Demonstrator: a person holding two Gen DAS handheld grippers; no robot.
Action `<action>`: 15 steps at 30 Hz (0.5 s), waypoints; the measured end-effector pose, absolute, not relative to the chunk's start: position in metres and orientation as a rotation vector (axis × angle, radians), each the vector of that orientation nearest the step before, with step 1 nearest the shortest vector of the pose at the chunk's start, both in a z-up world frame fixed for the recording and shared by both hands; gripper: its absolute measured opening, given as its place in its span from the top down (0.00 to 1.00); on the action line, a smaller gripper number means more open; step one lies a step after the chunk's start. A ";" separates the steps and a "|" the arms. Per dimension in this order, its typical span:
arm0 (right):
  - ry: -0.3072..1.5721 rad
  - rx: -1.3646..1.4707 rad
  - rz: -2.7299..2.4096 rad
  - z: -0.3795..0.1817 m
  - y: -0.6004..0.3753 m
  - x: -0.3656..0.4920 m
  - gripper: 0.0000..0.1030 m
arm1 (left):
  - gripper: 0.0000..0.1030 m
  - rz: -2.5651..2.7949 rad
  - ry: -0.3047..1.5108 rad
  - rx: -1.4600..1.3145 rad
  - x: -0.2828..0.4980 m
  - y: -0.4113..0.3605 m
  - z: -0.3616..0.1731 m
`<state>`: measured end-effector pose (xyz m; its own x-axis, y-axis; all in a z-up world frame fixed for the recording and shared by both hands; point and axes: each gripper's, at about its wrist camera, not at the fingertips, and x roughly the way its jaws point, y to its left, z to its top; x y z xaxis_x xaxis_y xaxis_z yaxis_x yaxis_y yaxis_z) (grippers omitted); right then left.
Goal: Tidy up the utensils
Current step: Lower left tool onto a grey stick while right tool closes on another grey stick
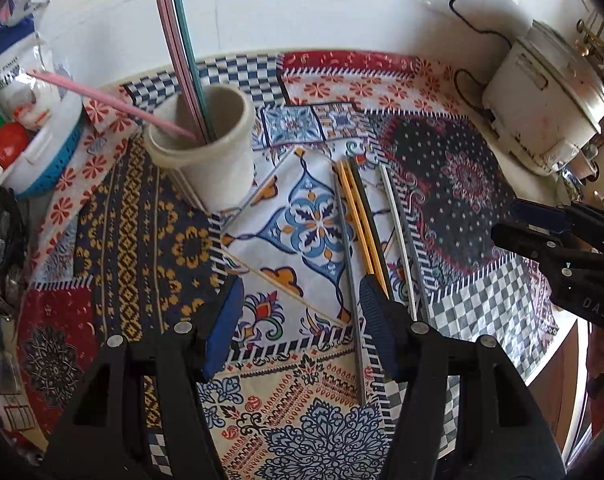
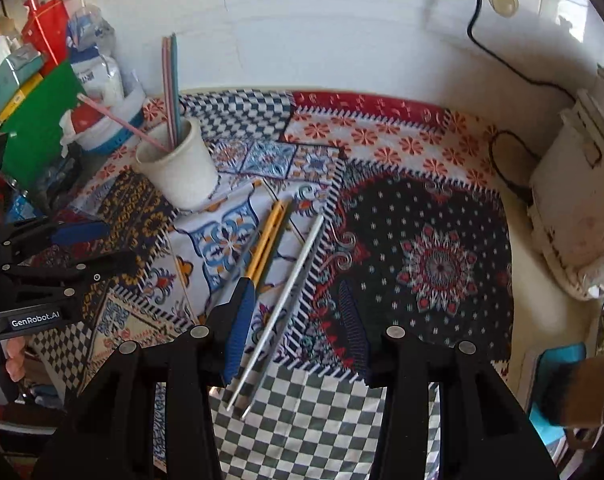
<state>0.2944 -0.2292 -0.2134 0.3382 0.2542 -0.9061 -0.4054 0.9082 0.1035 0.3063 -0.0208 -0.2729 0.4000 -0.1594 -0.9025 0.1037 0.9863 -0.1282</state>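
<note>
A cream cup point(image 1: 206, 148) stands on the patterned cloth and holds pink, orange and teal chopsticks point(image 1: 180, 52); it also shows in the right wrist view point(image 2: 180, 170). Several loose chopsticks lie on the cloth: a grey one point(image 1: 347, 260), a yellow pair point(image 1: 357, 216), a dark green one point(image 1: 367, 216) and a white-and-grey pair point(image 1: 401, 240). In the right wrist view the yellow pair point(image 2: 266, 236) and the white one point(image 2: 290, 292) lie just ahead. My left gripper point(image 1: 302, 320) is open and empty above the cloth. My right gripper point(image 2: 298, 328) is open and empty over the white pair.
A white rice cooker point(image 1: 541, 104) with a black cord stands at the right. A blue-and-white basket point(image 1: 46, 160) with bags and a red lid sits left of the cup. A white wall runs behind. The table edge point(image 1: 565, 344) is at the right.
</note>
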 end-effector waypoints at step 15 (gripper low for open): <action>1.334 -0.200 0.479 -0.285 -0.212 0.257 0.61 | 0.75 -0.277 1.302 -0.048 0.290 -0.053 -0.337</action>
<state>0.2569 -0.2123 -0.2852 0.1557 0.2193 -0.9632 -0.4432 0.8869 0.1302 0.2899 -0.0530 -0.3365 0.2375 -0.2292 -0.9440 0.1756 0.9659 -0.1903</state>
